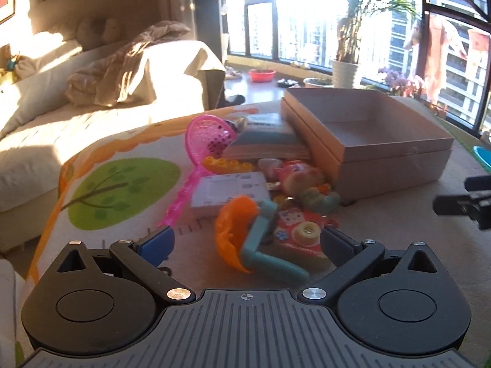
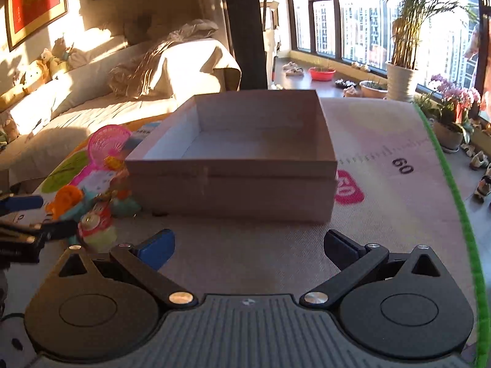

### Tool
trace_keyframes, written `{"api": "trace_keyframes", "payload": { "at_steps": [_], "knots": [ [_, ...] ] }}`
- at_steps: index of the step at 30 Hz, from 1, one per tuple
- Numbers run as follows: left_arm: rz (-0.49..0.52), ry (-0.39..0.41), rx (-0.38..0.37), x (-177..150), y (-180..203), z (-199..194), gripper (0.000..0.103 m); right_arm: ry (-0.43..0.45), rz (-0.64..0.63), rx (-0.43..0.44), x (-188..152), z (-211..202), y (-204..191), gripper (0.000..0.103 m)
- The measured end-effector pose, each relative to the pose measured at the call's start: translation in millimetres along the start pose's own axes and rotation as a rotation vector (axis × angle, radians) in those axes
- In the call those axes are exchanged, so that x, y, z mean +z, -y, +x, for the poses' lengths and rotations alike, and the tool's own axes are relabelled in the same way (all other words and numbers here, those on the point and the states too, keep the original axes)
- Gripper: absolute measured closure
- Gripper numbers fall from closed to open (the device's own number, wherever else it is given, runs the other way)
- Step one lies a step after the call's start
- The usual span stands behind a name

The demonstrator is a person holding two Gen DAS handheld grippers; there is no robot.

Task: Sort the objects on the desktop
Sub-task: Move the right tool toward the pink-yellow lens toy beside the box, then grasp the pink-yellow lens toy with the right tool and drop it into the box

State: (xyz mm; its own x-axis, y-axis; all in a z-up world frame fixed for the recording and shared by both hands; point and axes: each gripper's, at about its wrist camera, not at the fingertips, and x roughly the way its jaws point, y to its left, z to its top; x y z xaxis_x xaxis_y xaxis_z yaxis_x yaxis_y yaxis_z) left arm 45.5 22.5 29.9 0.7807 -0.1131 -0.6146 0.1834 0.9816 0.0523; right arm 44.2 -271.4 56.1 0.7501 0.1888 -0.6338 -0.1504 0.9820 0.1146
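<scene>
A pile of toys lies on a play mat left of an open cardboard box (image 1: 365, 135), which also shows in the right wrist view (image 2: 233, 168). My left gripper (image 1: 247, 247) is open, its fingers either side of an orange and teal toy (image 1: 245, 239) and a red toy phone (image 1: 297, 239), not touching. Behind these lie a white card box (image 1: 227, 193), a pink net scoop (image 1: 205, 144), a doll (image 1: 303, 184) and books (image 1: 267, 141). My right gripper (image 2: 248, 247) is open and empty over bare mat in front of the box. The box looks empty.
A sofa (image 1: 92, 113) with blankets stands to the left. Windows, potted plants (image 2: 402, 70) and a red bowl (image 1: 260, 75) are behind. The mat's green edge (image 2: 454, 190) runs on the right. The right gripper's tip (image 1: 466, 204) shows at the left wrist view's right edge.
</scene>
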Motion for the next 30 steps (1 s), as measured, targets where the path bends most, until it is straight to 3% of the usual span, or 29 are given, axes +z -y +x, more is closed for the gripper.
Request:
{"api": "trace_keyframes", "payload": {
  "at_steps": [4, 6, 9, 10, 12, 14, 15, 16, 20, 21, 22, 23, 27, 30],
  "knots": [
    [-0.040, -0.006, 0.140, 4, -34, 4, 0.000, -0.097, 0.038, 0.055, -14, 11, -1, 0.000],
    [-0.057, -0.008, 0.186, 3, -46, 5, 0.000, -0.080, 0.054, 0.034, -17, 12, -4, 0.000],
    [-0.080, -0.016, 0.239, 2, -59, 8, 0.000, -0.137, -0.009, -0.008, -12, 17, -17, 0.000],
    [-0.091, -0.017, 0.237, 1, -62, 7, 0.000, -0.151, -0.038, 0.038, -10, 18, -22, 0.000],
    [-0.110, -0.018, 0.210, 0, -67, 4, 0.000, -0.135, -0.069, 0.150, -6, 15, -37, 0.000],
    [-0.127, -0.010, 0.182, -2, -71, -2, 0.000, -0.085, -0.166, 0.207, -3, 11, -64, 0.011],
    [-0.137, -0.006, 0.171, -2, -72, -5, 0.000, -0.070, -0.227, 0.230, -3, 11, -78, 0.023],
    [-0.144, -0.001, 0.160, -3, -74, -9, 0.000, -0.060, -0.276, 0.244, -2, 13, -91, 0.029],
    [-0.168, 0.032, 0.104, -5, -74, -27, 0.001, -0.050, -0.378, 0.258, 4, 35, -131, 0.038],
    [-0.169, 0.038, 0.089, -5, -72, -31, 0.005, -0.059, -0.385, 0.261, 4, 40, -134, 0.053],
    [-0.167, 0.039, 0.071, -5, -70, -34, 0.008, -0.079, -0.384, 0.264, 5, 46, -136, 0.057],
    [-0.163, 0.035, 0.054, -5, -66, -37, 0.015, -0.081, -0.362, 0.269, 5, 47, -133, 0.057],
    [-0.104, 0.003, -0.042, -11, -42, -38, 0.018, -0.100, -0.312, 0.289, -2, 26, -109, 0.058],
    [-0.045, -0.020, -0.089, -15, -18, -27, 0.023, -0.091, -0.292, 0.231, -17, 0, -82, 0.058]
  ]
}}
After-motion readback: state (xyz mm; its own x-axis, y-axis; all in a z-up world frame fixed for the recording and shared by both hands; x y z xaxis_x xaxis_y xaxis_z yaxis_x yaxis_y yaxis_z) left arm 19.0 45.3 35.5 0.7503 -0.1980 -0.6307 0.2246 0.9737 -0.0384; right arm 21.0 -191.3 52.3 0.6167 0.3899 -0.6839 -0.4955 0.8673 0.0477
